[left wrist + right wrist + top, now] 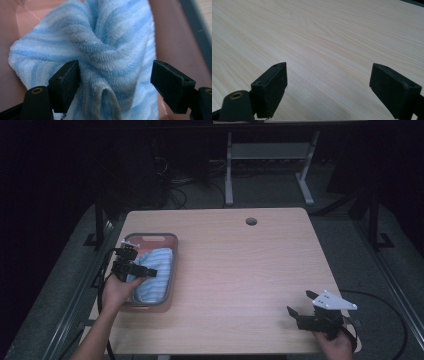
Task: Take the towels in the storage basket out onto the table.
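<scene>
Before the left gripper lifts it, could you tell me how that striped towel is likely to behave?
The towel will probably be floppy: it lies bunched in soft folds in the basket. It looks light and fluffy, so it should drape and trail. Its terry pile seems unlikely to slip from the left gripper, whose jaws straddle a fold.

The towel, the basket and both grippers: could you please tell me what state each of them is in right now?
Striped towel: crumpled, lying inside the basket, a fold bunched between the left jaws.
Basket: upright on the table's left side, holding the towel.
Left gripper: open, jaws astride the towel fold, left jaw touching the cloth.
Right gripper: open, nothing between its jaws, over bare table.
Table: bare apart from the basket.
</scene>
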Motion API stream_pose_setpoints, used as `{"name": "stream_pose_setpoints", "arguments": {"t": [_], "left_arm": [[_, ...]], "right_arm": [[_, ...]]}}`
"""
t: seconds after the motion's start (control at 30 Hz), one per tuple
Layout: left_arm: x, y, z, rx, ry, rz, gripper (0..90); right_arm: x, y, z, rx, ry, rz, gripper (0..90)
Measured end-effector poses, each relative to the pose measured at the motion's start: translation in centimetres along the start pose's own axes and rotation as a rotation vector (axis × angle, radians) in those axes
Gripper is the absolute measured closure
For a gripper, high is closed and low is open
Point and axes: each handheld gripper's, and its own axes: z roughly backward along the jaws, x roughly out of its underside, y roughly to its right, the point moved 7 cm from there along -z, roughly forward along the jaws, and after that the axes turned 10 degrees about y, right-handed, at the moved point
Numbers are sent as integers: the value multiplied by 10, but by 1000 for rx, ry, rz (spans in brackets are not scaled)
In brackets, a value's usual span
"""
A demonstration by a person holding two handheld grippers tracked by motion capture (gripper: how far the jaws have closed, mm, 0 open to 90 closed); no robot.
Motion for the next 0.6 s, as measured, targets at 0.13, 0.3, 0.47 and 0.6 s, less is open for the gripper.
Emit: {"name": "stream_pose_setpoints", "arguments": {"t": [0.13, 0.3, 0.47, 0.6], "left_arm": [[6, 0, -13, -30, -108, -33, 263], [8, -1, -19, -75, -181, -72, 322], [10, -1, -22, -110, -222, -137, 444], [12, 1, -25, -144, -232, -174, 506]], "right_arm": [[0, 0, 1, 2, 2, -3, 142], [1, 1, 1, 1, 5, 0, 142], [0, 0, 2, 3, 7, -6, 142], [0, 1, 2, 2, 5, 0, 142]]}}
